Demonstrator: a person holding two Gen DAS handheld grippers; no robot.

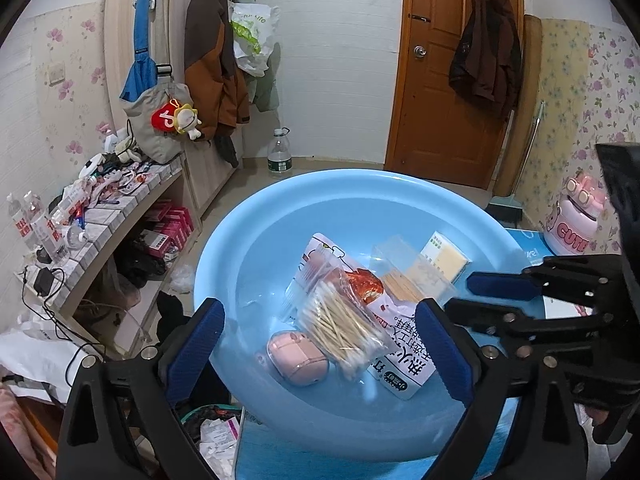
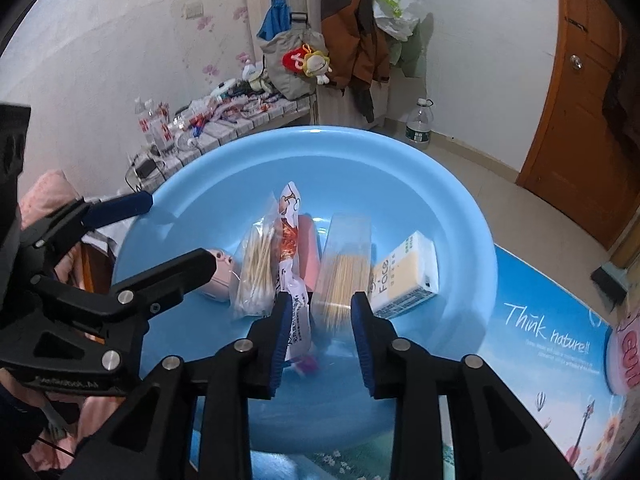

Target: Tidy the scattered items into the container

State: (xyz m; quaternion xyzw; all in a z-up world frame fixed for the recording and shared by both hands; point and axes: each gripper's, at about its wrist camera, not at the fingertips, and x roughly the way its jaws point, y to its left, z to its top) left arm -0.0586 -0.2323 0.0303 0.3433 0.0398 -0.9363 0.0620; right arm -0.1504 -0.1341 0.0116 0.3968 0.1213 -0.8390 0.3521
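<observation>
We hold the left gripper (image 1: 320, 344) spread wide and empty above the basin (image 1: 248, 240); the pink case (image 1: 298, 358) and bag of cotton swabs (image 1: 340, 328) lie between its fingers. Our right gripper (image 2: 320, 332) stands partly open, pads clear of the toothpick box (image 2: 346, 264) ahead.

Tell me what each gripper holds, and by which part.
Nothing. The left gripper and the right gripper both stand open above the blue basin, items lying loose inside.
</observation>
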